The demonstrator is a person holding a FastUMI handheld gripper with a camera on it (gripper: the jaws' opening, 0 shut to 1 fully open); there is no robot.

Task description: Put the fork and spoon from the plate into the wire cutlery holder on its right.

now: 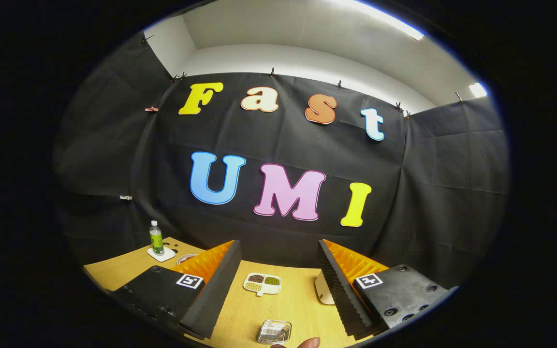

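My gripper [278,251] is open and held high, tilted up toward the booth wall, with nothing between its wide-apart fingers. The left finger [213,290] and the right finger [339,290] are black foam wedges with orange backs. Low between them, on the wooden table [288,304], lies a small silvery see-through rectangular container [274,332]; I cannot tell whether it is the wire holder. A white rounded object [323,290] peeks out from behind the right finger, mostly hidden.
A white divided dish [262,283] with dark, green and pale grains sits on the table beyond the container. A green bottle [156,238] stands on a white coaster at the far left corner. A person's fingertip [310,342] shows beside the container.
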